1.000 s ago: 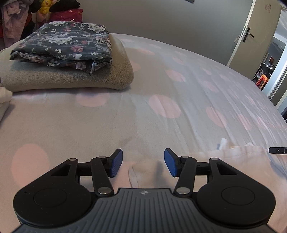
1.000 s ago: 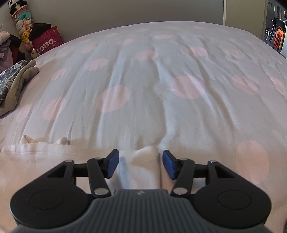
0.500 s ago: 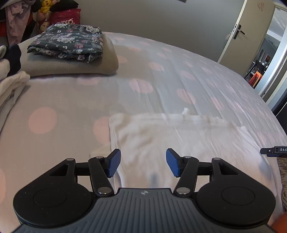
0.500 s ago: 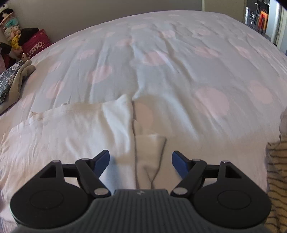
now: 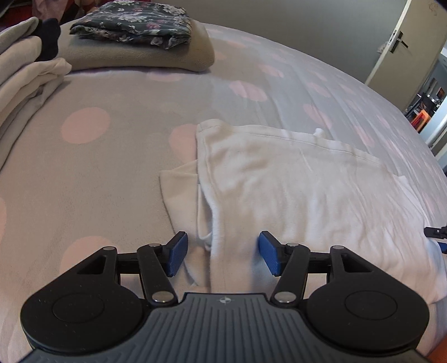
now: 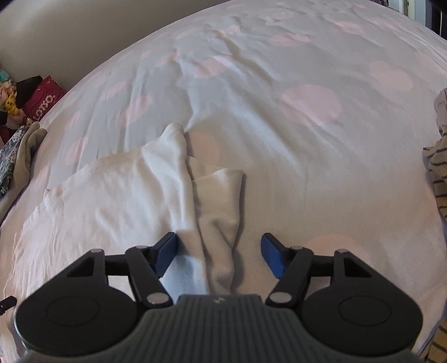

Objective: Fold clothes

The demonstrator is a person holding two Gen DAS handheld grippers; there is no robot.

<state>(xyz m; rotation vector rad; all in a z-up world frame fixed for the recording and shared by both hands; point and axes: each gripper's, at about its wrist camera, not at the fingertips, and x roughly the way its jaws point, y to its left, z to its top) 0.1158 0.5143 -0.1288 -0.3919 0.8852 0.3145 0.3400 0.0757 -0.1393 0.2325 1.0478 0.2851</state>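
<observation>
Spread flat on the spotted bedspread (image 5: 117, 156), the soft, limp white garment (image 5: 293, 190) should be pinched at its near corners; left gripper (image 5: 220, 254) and right gripper (image 6: 220, 254), which has just been closing, both stand unclamped.

Soft daylight, faint shadows; fisheye-bent edges, slight blur on fabric

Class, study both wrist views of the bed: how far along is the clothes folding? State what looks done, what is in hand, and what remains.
Done: a floral garment lies folded on a folded beige blanket.
In hand: the white garment lies spread on the bed; the left gripper and right gripper stand open over its two side edges, gripping nothing.
Left: folding that garment, then the unfolded striped garment at the right.
</observation>
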